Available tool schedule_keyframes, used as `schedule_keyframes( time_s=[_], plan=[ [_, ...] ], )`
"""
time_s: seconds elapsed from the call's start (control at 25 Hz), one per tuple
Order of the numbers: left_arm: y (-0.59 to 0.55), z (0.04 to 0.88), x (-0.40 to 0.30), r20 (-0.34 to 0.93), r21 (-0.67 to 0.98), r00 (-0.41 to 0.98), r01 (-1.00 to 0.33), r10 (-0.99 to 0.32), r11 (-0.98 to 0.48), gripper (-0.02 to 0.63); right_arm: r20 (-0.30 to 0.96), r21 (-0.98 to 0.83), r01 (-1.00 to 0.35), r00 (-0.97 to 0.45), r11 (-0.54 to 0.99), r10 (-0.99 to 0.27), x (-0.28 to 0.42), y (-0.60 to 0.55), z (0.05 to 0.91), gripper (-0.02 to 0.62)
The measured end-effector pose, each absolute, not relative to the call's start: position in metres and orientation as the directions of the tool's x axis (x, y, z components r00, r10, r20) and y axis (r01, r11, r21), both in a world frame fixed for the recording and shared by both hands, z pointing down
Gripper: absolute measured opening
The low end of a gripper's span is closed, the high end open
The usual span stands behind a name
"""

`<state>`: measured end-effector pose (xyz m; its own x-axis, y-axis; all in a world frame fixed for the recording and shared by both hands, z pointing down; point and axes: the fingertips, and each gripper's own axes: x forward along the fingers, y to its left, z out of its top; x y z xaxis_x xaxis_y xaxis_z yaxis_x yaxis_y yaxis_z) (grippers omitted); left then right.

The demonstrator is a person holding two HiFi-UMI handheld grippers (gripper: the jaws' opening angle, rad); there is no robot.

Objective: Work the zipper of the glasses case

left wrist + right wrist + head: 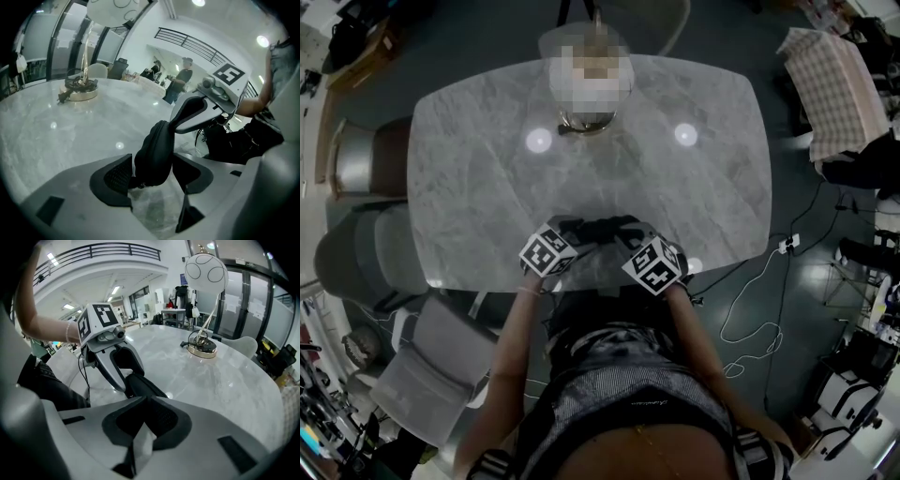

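The black glasses case [598, 229] lies near the front edge of the marble table [487, 159], between my two grippers. In the left gripper view the case [154, 150] stands on edge between the wide-apart jaws of my left gripper [153, 172]; a gap shows on its right side, so the gripper is open. My right gripper [145, 401] is shut, pinching the near end of the case [139, 384]. Its fingers [190, 115] show at the top of the case in the left gripper view. The zipper pull is hidden.
A lamp with a round gold base [586, 120] stands at the table's far middle. Grey chairs [356, 159] line the left side and one [441, 366] sits near my left leg. A white cable [759, 281] trails on the floor at right. People [180, 84] stand far off.
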<state>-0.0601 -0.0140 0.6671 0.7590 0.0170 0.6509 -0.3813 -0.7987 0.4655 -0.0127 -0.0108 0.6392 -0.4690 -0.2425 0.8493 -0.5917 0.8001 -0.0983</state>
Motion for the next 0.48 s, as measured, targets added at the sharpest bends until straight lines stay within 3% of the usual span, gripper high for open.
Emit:
schedule_keyframes(
  time_s=[0.28, 0.32, 0.4, 0.48],
  plan=[
    [-0.004, 0.667, -0.056, 0.692, 0.375, 0.722, -0.340, 0.016, -0.862, 0.250, 0.849, -0.081, -0.477, -0.492, 0.875, -0.190, -0.021, -0.002, 0.627, 0.079],
    [-0.003, 0.667, -0.056, 0.695, 0.367, 0.719, -0.341, 0.011, -0.865, 0.249, 0.854, -0.076, -0.447, -0.491, 0.891, -0.173, -0.023, 0.000, 0.626, 0.114],
    [-0.002, 0.669, -0.056, 0.702, 0.348, 0.712, -0.345, -0.002, -0.872, 0.249, 0.875, -0.064, -0.372, -0.466, 0.926, -0.128, -0.025, 0.002, 0.630, 0.245],
    [0.000, 0.671, -0.056, 0.715, 0.318, 0.699, -0.347, -0.018, -0.882, 0.249, 0.894, -0.026, -0.298, -0.434, 0.954, -0.111, -0.027, 0.001, 0.634, 0.275]
  ],
)
